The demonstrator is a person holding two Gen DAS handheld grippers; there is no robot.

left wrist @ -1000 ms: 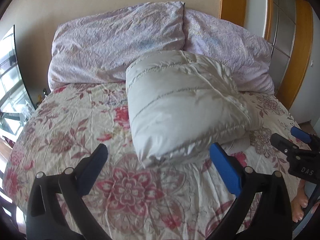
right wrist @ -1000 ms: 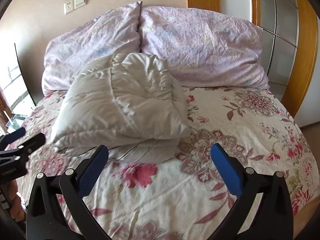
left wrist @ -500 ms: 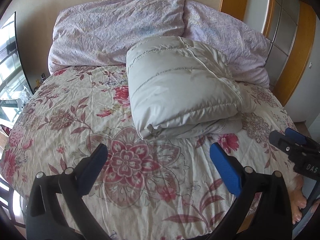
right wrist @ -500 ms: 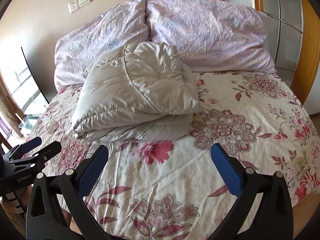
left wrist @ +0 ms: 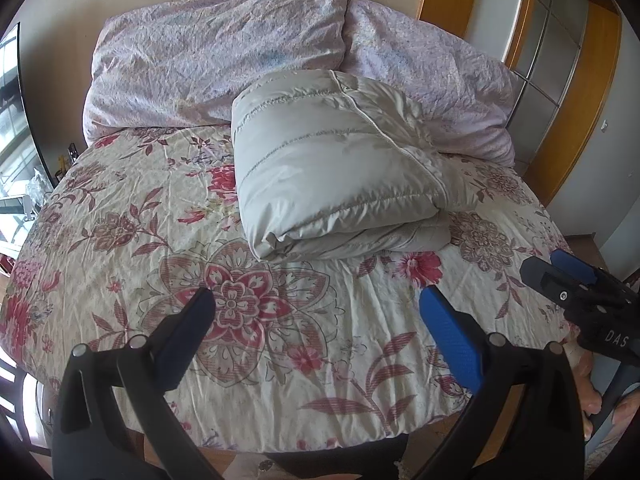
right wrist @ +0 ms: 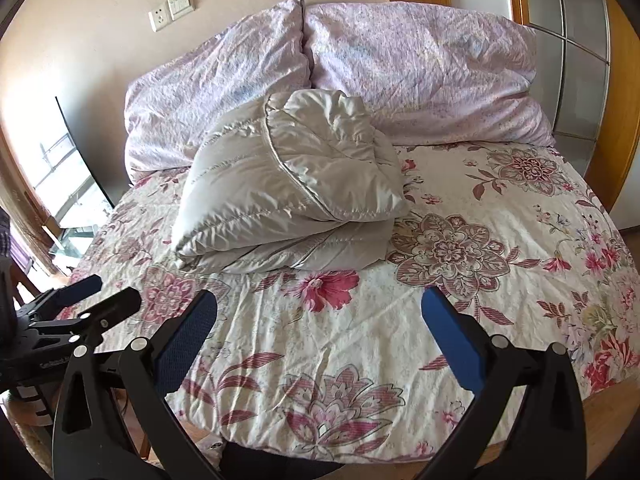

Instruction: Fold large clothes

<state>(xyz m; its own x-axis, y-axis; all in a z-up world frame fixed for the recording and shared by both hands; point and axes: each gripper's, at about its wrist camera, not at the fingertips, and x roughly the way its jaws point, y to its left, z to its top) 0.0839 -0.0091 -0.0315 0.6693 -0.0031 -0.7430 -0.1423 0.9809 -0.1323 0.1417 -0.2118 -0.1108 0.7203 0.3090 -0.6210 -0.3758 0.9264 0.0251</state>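
Left wrist view shows the grey puffer jacket point(left wrist: 340, 164) lying as a thick folded bundle on the floral bedspread point(left wrist: 248, 320), its far edge just touching the two lilac pillows point(left wrist: 224, 60) at the head of the bed. The fold stacks the padded layers into a compact block, with the doubled edge facing the foot of the bed, which suggests the folding itself is finished or nearly so. The left claw point(left wrist: 316, 316) hangs over the near part of the bedspread, well apart from the jacket, its blue pads spread wide and holding nothing. The right claw point(right wrist: 320, 320) sits in much the same pose beside it, also wide and empty, pointed at the bundle from the other side. With both claws back near the foot of the bed, the bundle can be seen whole and its shape judged. The padding looks springy, so the top layer may lift if left unpressed. A wall socket and switch point(right wrist: 172, 8) sit above the pillows.
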